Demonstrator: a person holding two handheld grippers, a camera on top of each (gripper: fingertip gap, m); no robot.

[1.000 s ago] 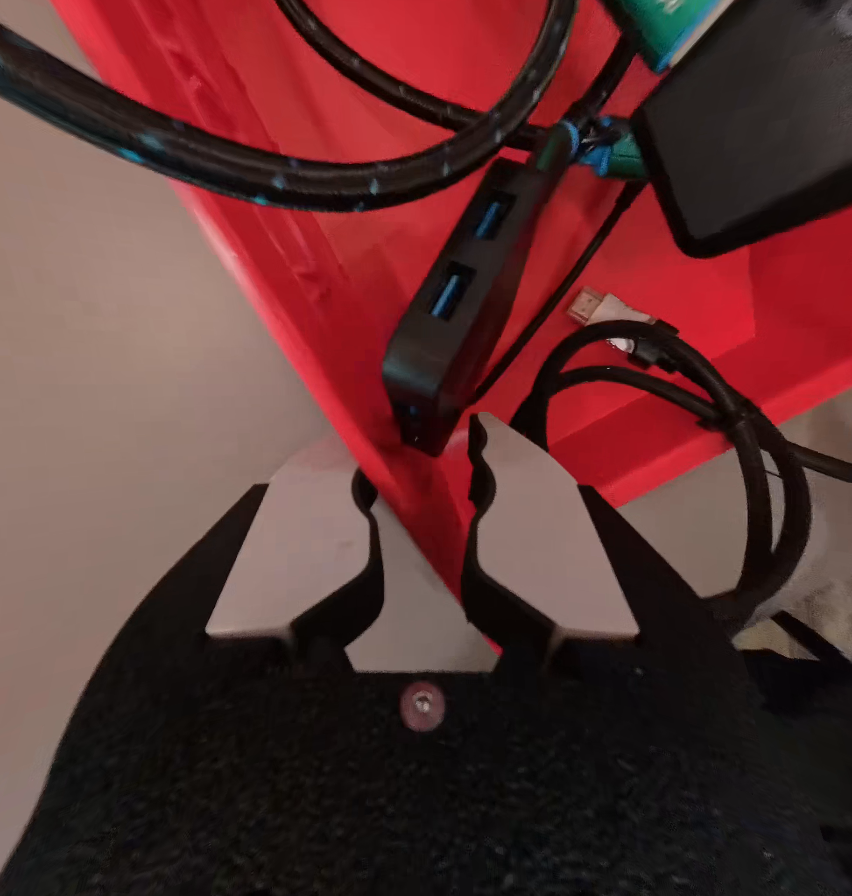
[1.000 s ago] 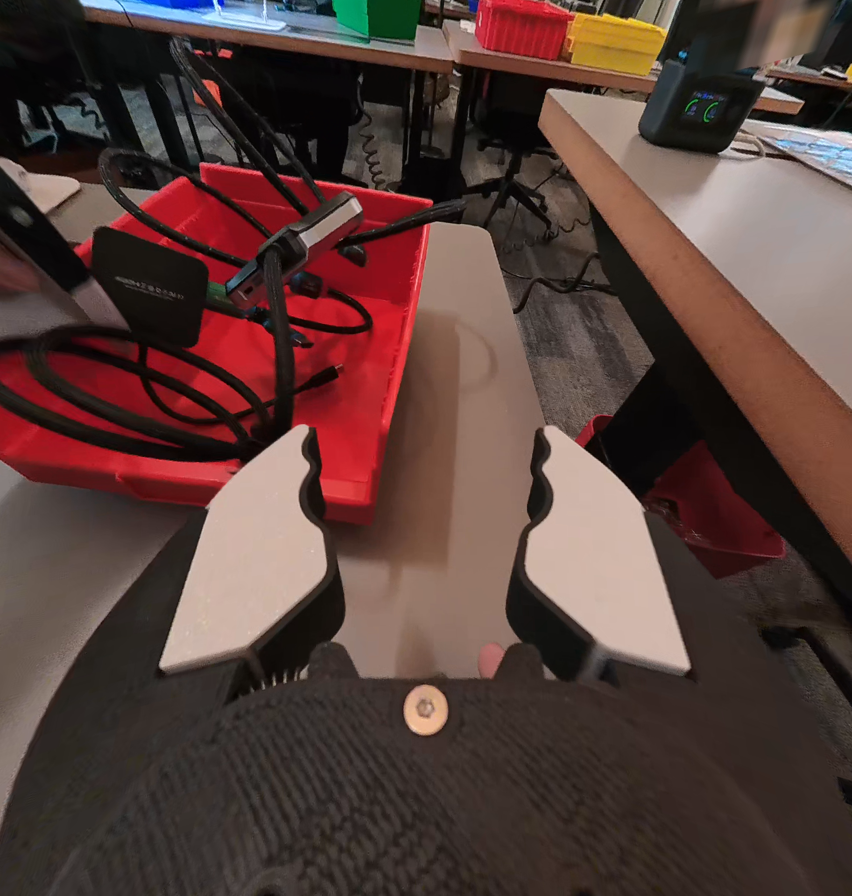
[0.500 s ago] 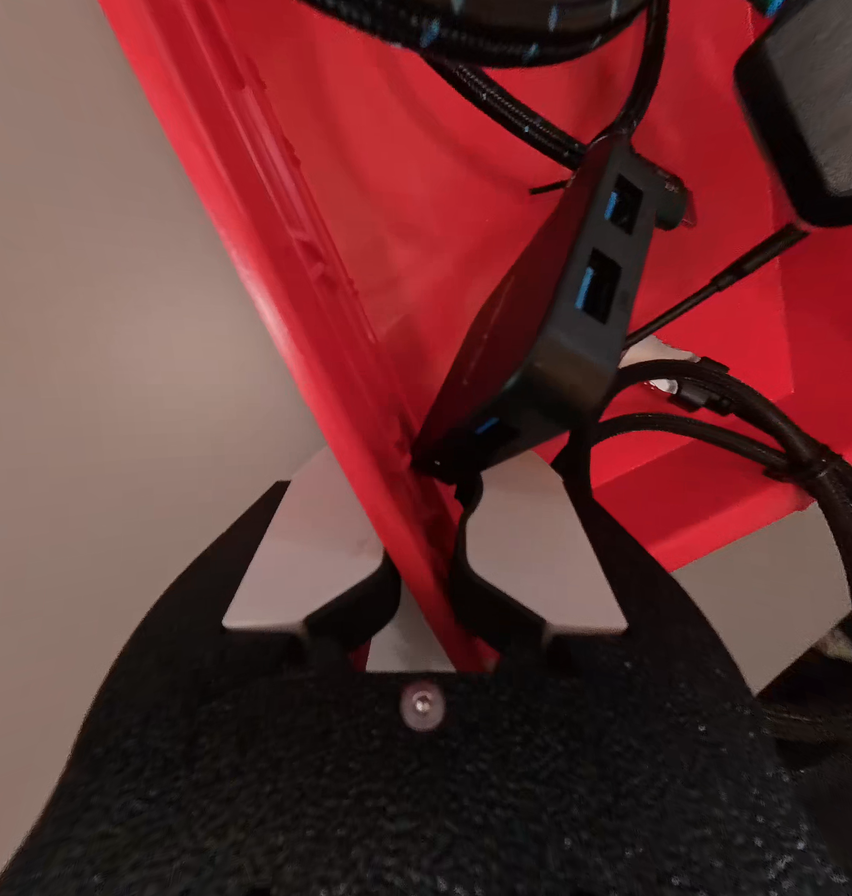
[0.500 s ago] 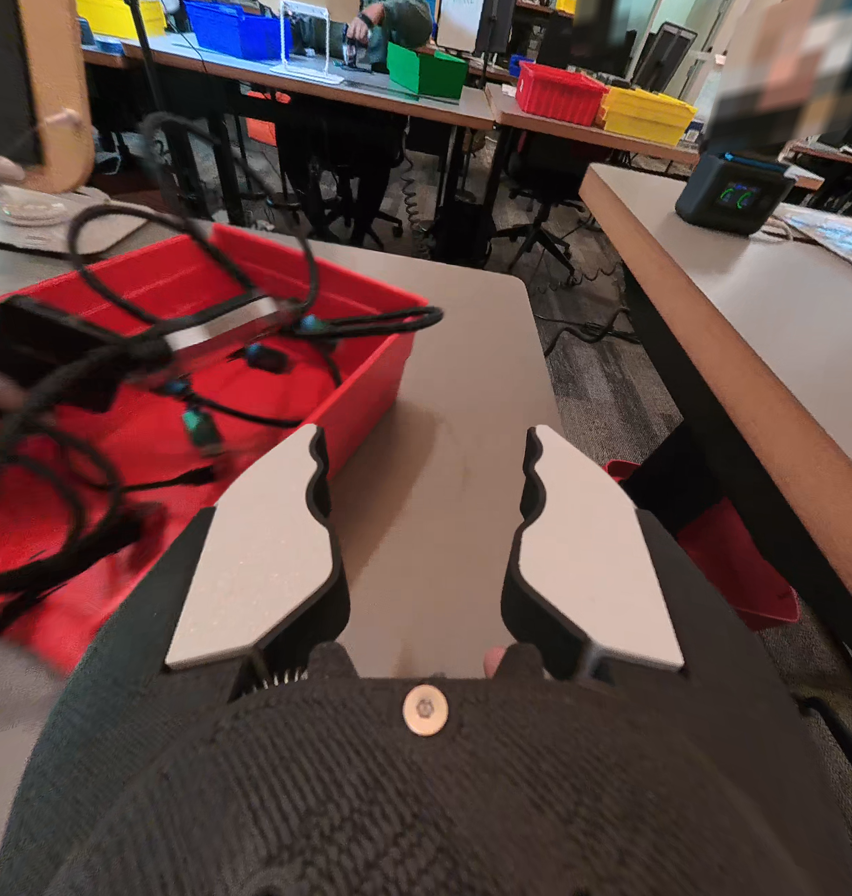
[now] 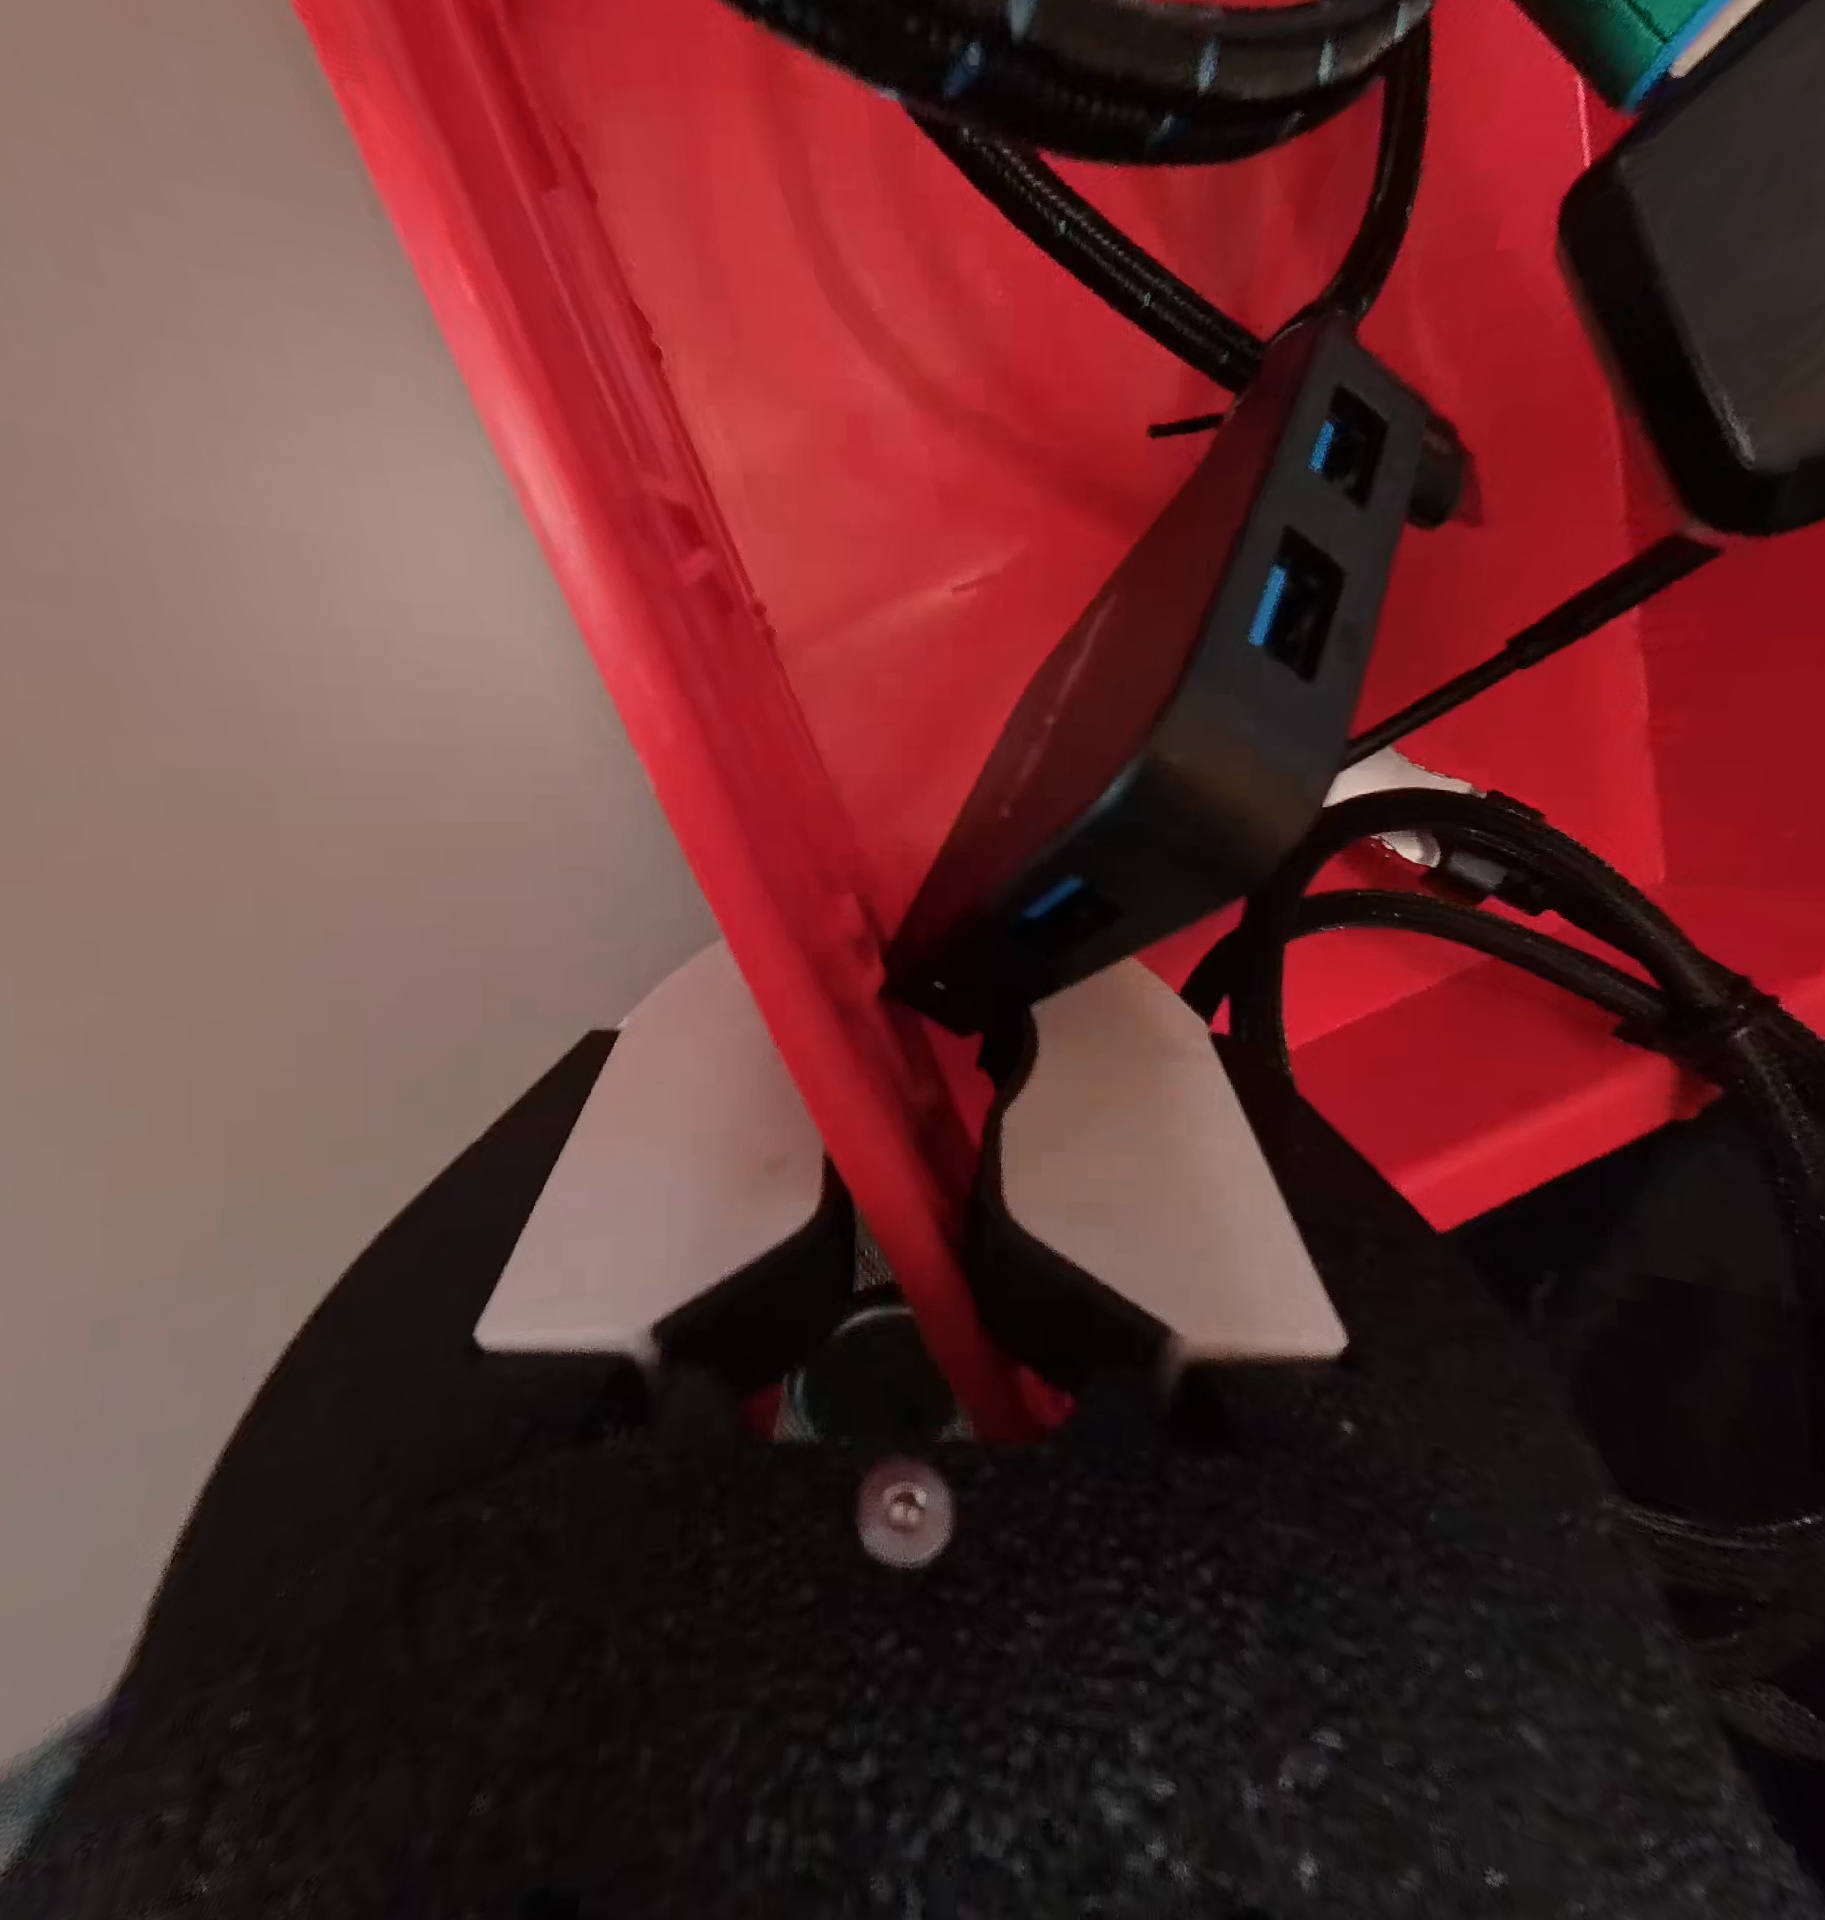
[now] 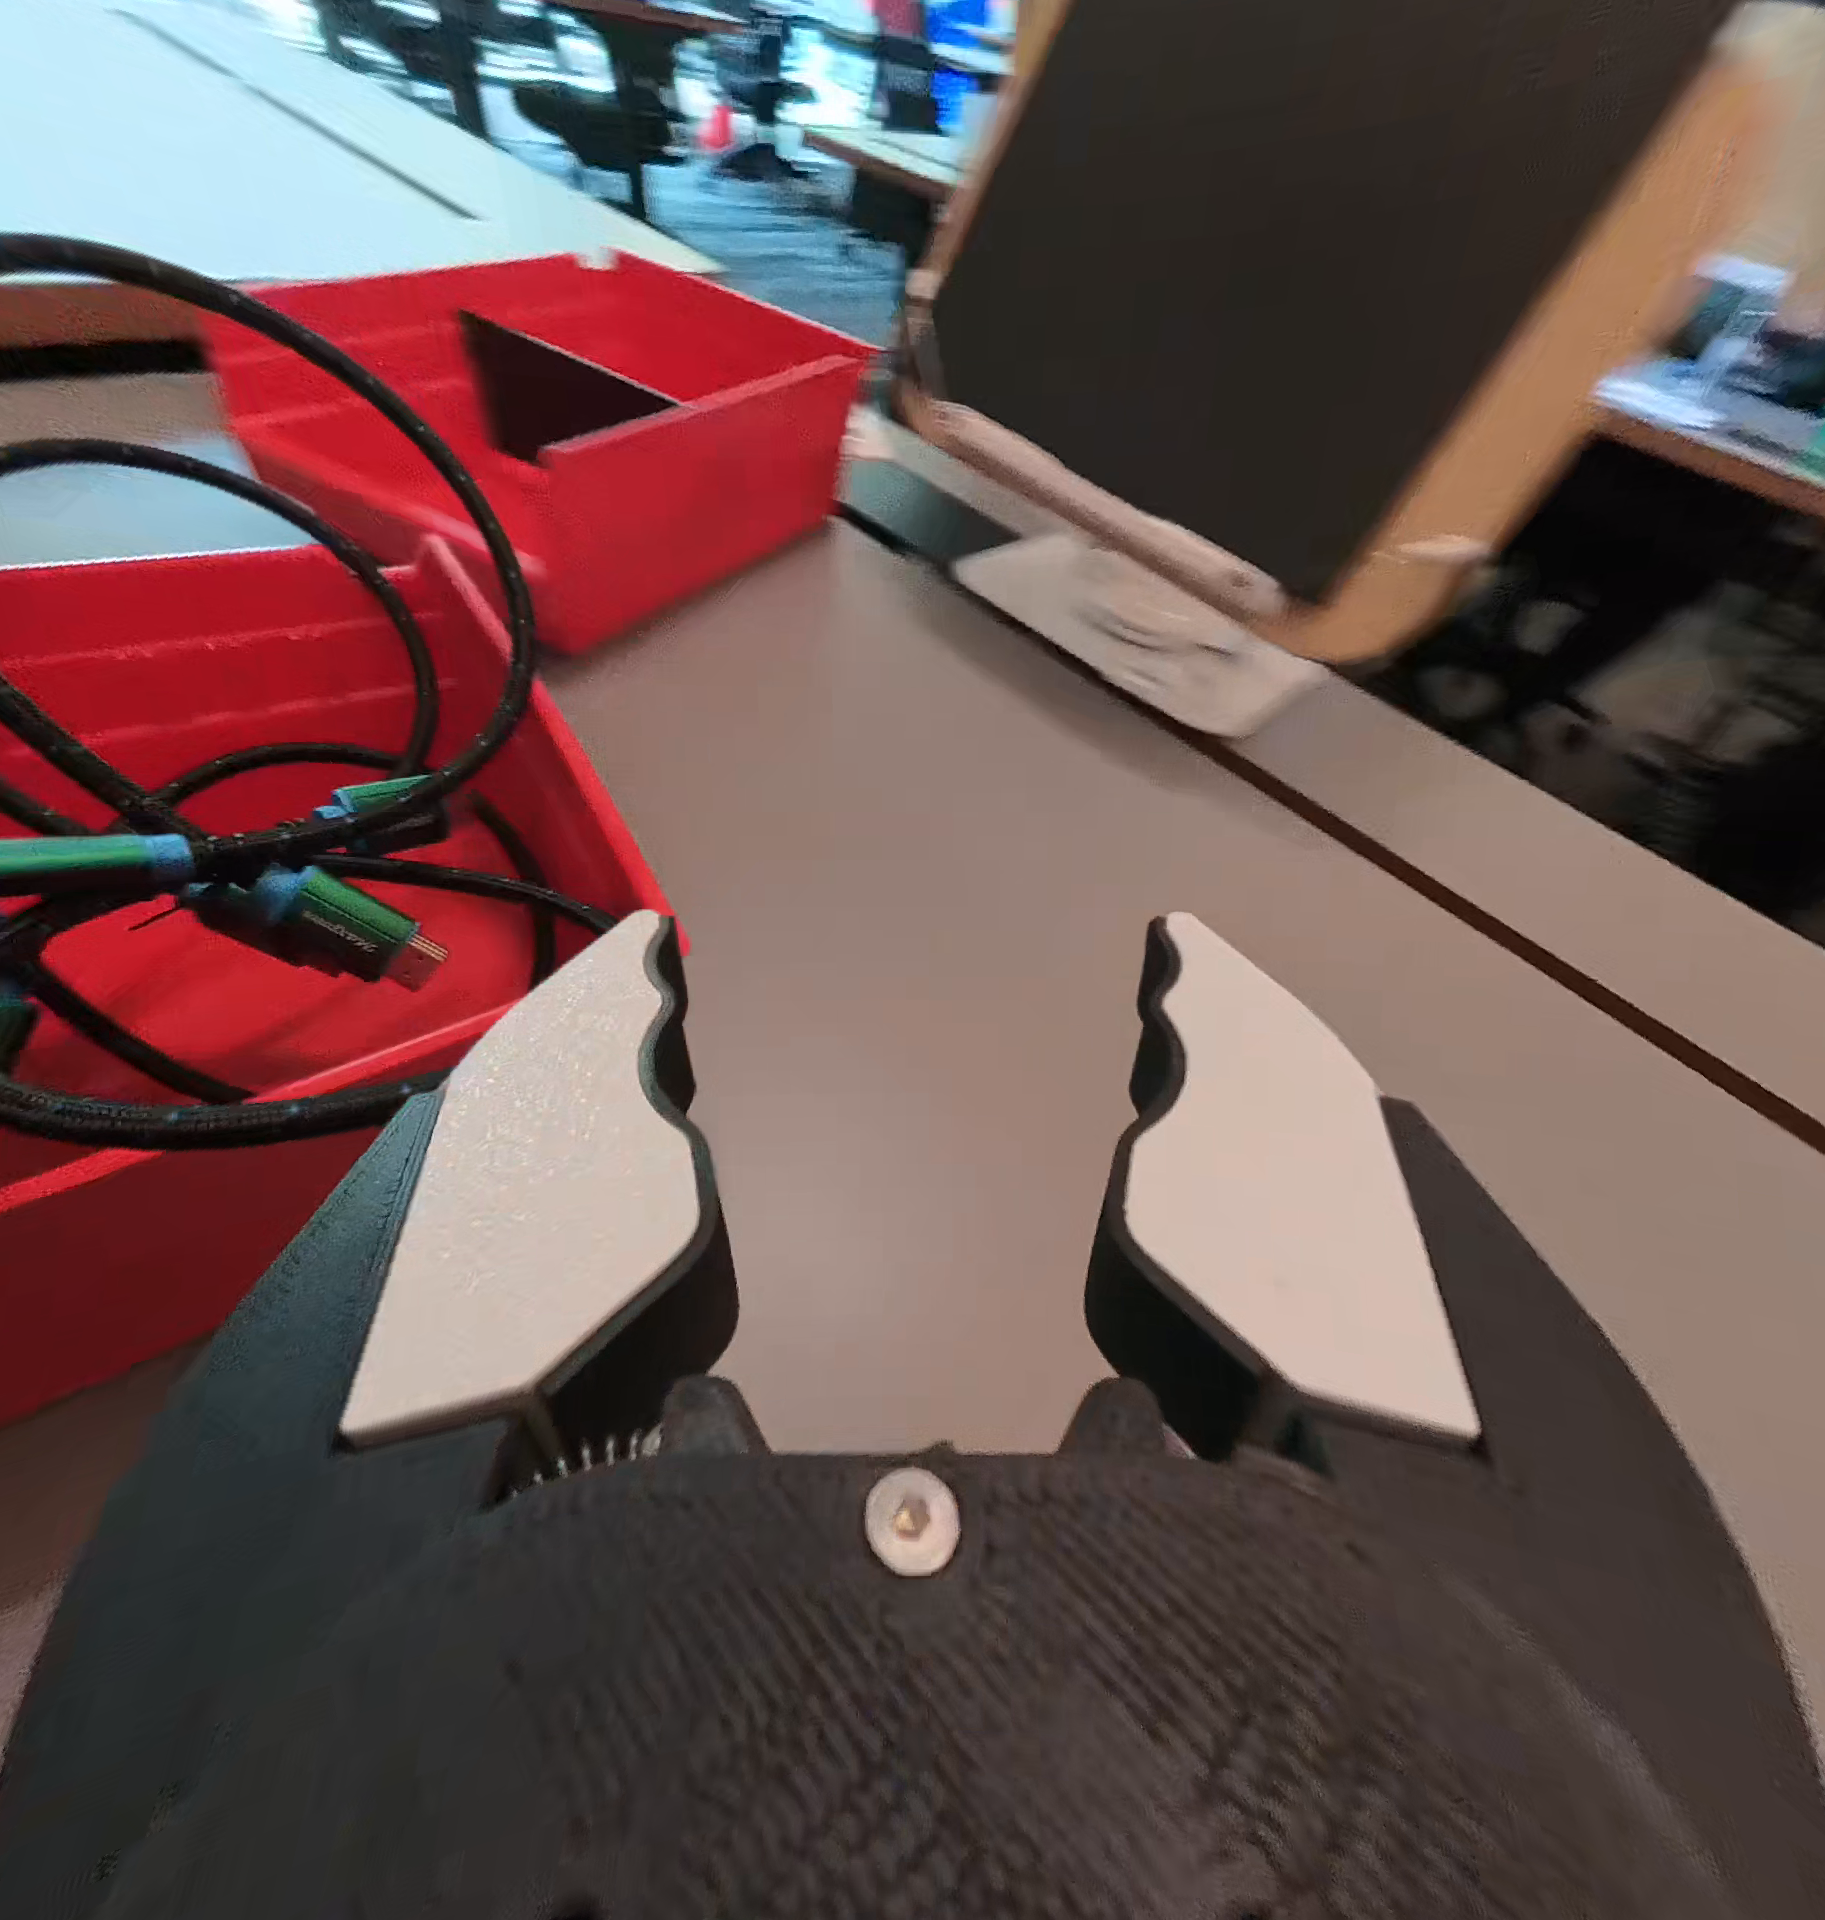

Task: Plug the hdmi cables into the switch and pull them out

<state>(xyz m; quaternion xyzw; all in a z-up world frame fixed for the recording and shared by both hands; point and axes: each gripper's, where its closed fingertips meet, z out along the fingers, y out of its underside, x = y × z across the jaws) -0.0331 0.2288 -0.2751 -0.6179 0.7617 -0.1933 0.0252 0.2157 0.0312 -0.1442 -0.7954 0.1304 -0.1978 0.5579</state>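
My left gripper [image 5: 918, 997] straddles the side wall of a red bin [image 5: 617, 582] and is shut on that wall. Inside the bin, a black hub with blue ports [image 5: 1199, 707] leans against the wall, just past my right finger. A flat black box [image 5: 1739, 291] lies at the upper right. Black braided cables [image 5: 1126, 73] loop across the bin. In the right wrist view, the bin [image 6: 264, 665] holds cables with green HDMI plugs [image 6: 357, 925]. My right gripper [image 6: 908, 935] is open and empty over the grey table [image 6: 939, 779], right of the bin.
A second red bin [image 6: 679, 468] stands behind the first. A dark board with a tan frame [image 6: 1303, 260] on a white base [image 6: 1126, 623] stands at the table's far edge. A coiled black cable [image 5: 1573, 935] crosses the bin's near edge.
My left gripper has pushed forward over the bin wall and closed on it. The right wrist view has swung round, from the room's far tables to the second bin and the board.
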